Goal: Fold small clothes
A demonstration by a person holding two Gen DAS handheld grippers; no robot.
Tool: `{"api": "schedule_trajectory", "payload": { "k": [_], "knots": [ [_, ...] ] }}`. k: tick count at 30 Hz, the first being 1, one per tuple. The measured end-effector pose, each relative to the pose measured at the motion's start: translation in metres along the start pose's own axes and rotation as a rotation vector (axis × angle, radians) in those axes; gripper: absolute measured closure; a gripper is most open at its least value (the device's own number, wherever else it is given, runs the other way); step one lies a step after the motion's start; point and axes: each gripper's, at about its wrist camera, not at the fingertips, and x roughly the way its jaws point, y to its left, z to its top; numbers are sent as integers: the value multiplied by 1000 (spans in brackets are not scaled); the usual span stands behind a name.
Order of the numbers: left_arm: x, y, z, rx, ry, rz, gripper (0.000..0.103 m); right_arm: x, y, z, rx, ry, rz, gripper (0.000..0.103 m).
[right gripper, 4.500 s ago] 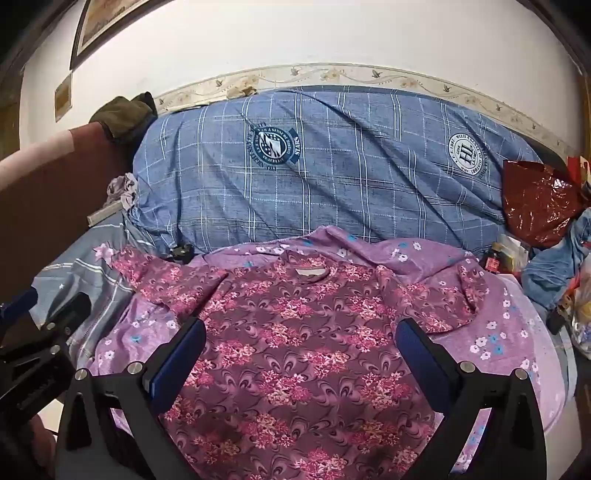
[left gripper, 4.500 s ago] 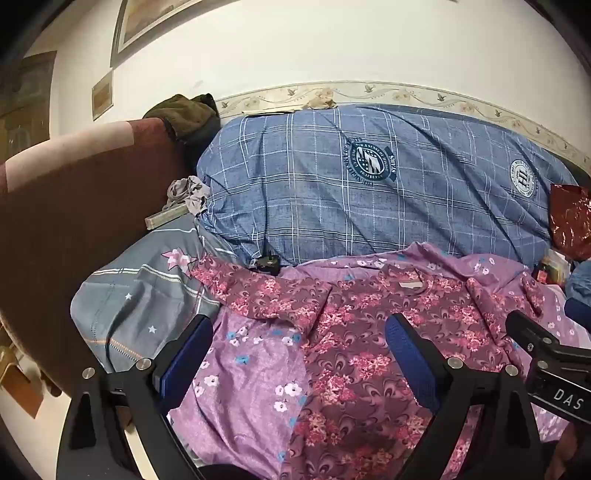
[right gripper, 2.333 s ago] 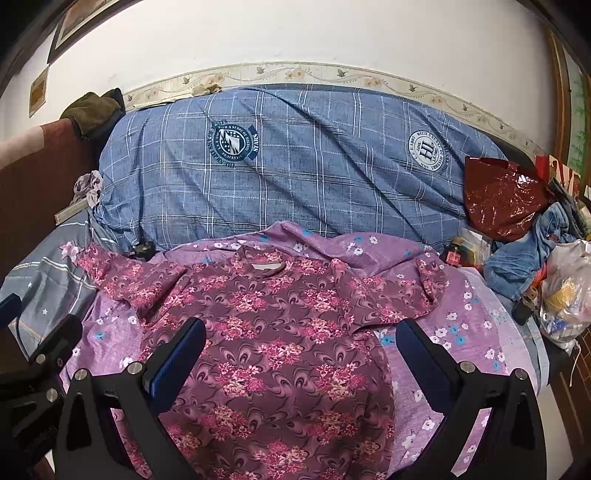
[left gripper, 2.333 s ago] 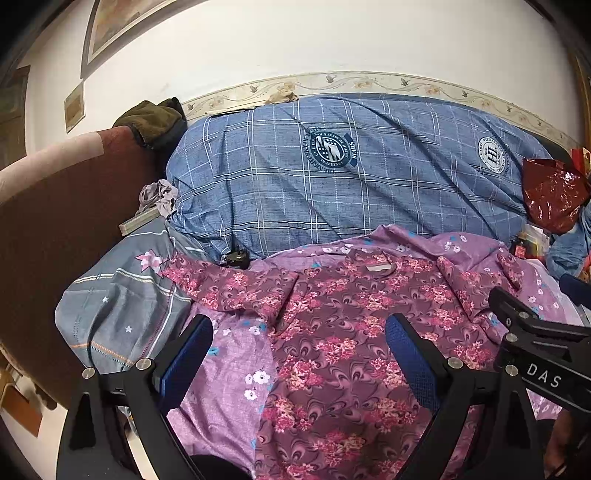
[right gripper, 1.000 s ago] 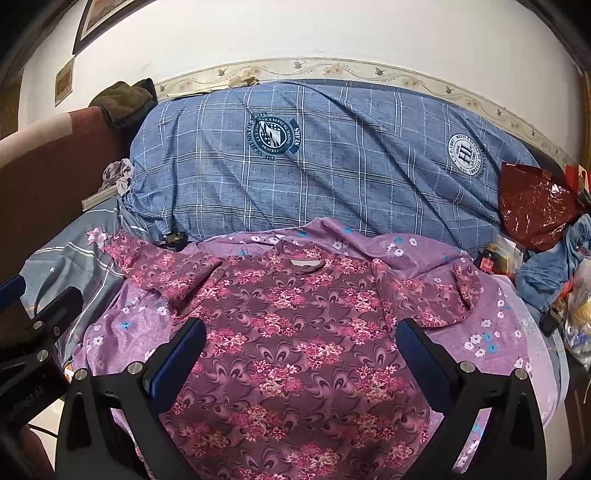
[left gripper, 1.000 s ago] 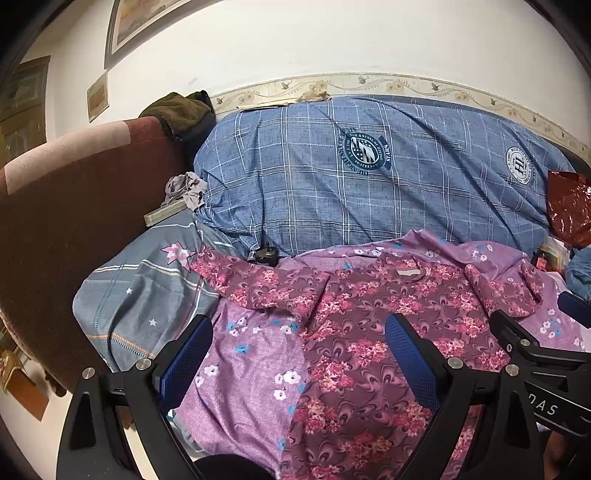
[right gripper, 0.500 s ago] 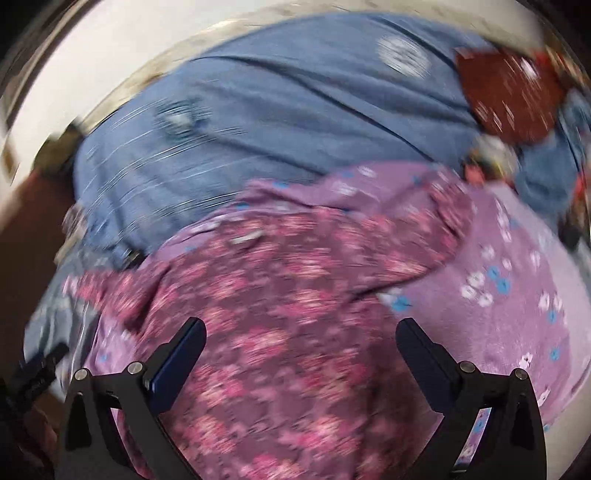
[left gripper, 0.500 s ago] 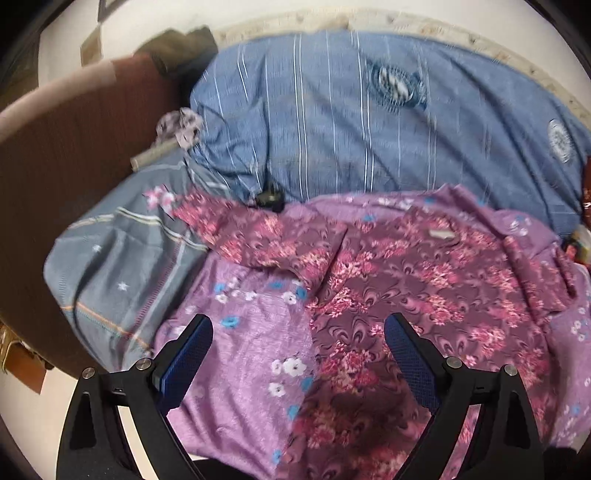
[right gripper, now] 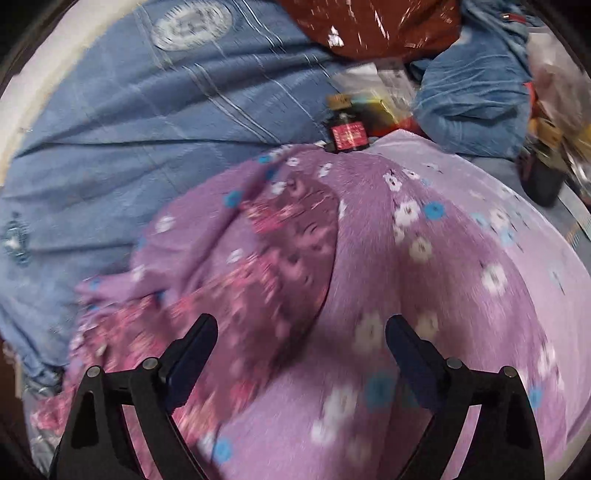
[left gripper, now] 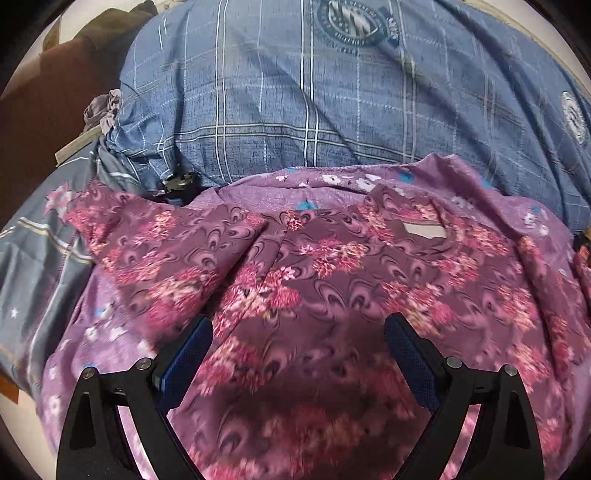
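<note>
A maroon floral shirt (left gripper: 332, 280) lies spread flat, collar away from me, on a light purple flowered sheet (left gripper: 325, 181). My left gripper (left gripper: 297, 354) is open and empty, low over the shirt's left chest, beside the left sleeve (left gripper: 162, 240). In the right wrist view the shirt's right sleeve (right gripper: 291, 236) lies on the purple sheet (right gripper: 443, 258). My right gripper (right gripper: 299, 350) is open and empty, low over the sleeve's edge. The view is blurred by motion.
A blue plaid quilt (left gripper: 332, 110) is heaped behind the shirt. A grey pillow (left gripper: 33, 258) lies at the left. A dark bottle with a red label (right gripper: 347, 134), a dark red bag (right gripper: 369, 26) and blue jeans (right gripper: 472, 96) lie at the right.
Both grippers have moved forward and down toward the shirt. The left one closed in on the left shoulder; the right one swung right over the right sleeve. Both stayed open.
</note>
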Motion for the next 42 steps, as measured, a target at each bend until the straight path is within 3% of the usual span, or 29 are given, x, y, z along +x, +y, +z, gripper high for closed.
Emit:
{"api": "schedule_trajectory", "payload": {
  "k": [3, 6, 7, 8, 10, 13, 16, 21, 24, 27, 31, 33, 34, 35, 37, 42],
  "knots": [
    [26, 2, -2, 28, -10, 46, 9, 34, 9, 15, -15, 27, -61, 10],
    [43, 12, 2, 7, 1, 41, 9, 73, 16, 27, -30, 67, -198, 14],
    [45, 16, 4, -9, -3, 39, 9, 74, 21, 27, -53, 30, -233, 23],
    [46, 20, 6, -22, -6, 39, 9, 75, 26, 27, -78, 13, -246, 60],
    [49, 29, 10, -45, -10, 36, 9, 68, 31, 29, -70, -10, -198, 95],
    [49, 44, 13, -88, -20, 35, 9, 35, 26, 28, 25, -79, -67, 96],
    [39, 62, 16, -134, -33, 33, 9, -3, 40, 26, 47, -103, 127, 96],
    [19, 103, 18, -219, -82, 114, 9, -68, 120, -2, -33, -78, 492, 96],
    [16, 136, 17, -285, -95, 171, 9, -82, 182, -28, -101, -31, 641, 96],
    [19, 172, 15, -372, -89, 200, 9, -76, 239, -63, -170, 31, 698, 95],
    [26, 210, 14, -450, -71, 234, 9, -35, 305, -119, -236, 162, 691, 88],
    [30, 227, 15, -480, -72, 252, 9, -6, 331, -145, -275, 272, 667, 67],
    [31, 234, 15, -494, -75, 260, 9, 4, 342, -159, -297, 327, 660, 41],
    [31, 239, 15, -501, -75, 263, 9, 9, 350, -172, -313, 363, 655, 35],
    [35, 249, 15, -511, -68, 256, 9, 13, 363, -190, -357, 389, 691, 35],
    [37, 280, 7, -576, -56, 214, 9, -5, 354, -202, -439, 324, 737, 35]
  ]
}}
